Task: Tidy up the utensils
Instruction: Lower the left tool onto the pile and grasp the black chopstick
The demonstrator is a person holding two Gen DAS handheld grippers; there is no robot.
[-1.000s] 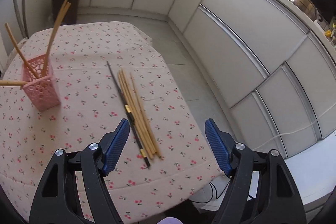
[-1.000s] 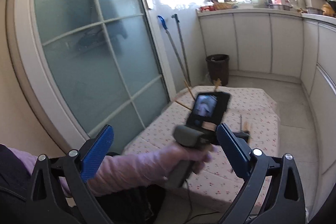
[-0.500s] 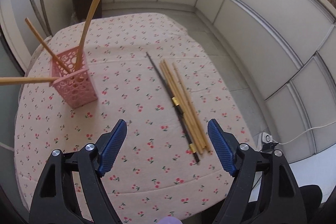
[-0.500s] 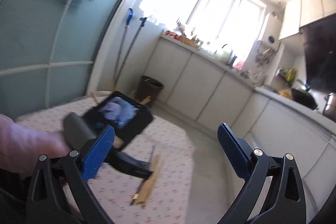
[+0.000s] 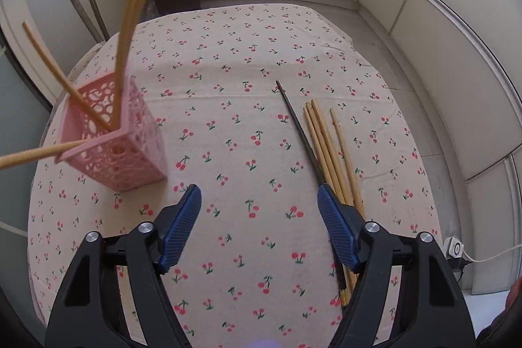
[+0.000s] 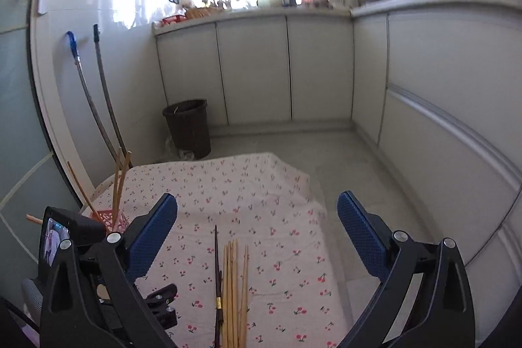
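While both grippers' fingers gape empty: pale wooden chopsticks (image 5: 332, 149), one dark chopstick (image 5: 298, 132).

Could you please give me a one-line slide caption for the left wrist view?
Open left hand-held gripper above cherry-print tablecloth, between pink holder and loose chopsticks.

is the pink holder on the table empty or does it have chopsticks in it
Not empty. The pink holder stands upright with four wooden chopsticks leaning out of its open top.
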